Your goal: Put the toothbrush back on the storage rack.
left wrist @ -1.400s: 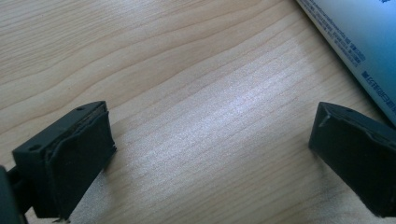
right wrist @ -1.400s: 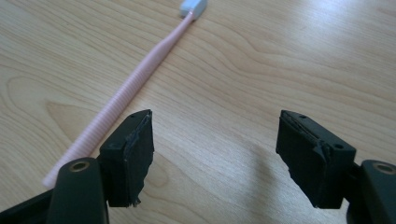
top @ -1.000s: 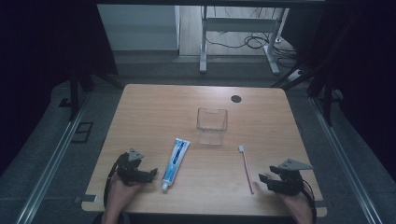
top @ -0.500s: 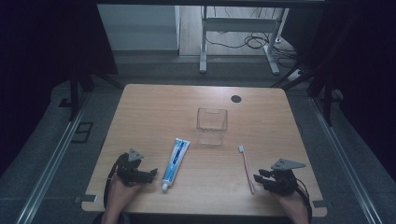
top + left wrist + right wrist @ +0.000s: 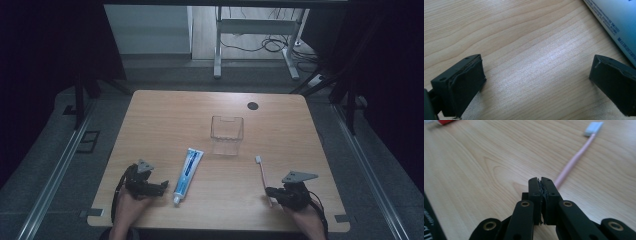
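While the left tongs [image 5: 162,187] are held apart, the right tongs [image 5: 541,185] have just been closed on the pink toothbrush [image 5: 571,164] handle.

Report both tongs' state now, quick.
Left tongs: open, nothing between them, beside the toothpaste tube.
Right tongs: just closed shut; the pink toothbrush runs on past their tips, grip unclear.

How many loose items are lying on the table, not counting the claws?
3. A toothpaste tube lies at front left, a clear container stands mid-table, and a pink toothbrush lies at front right. None seems hidden.
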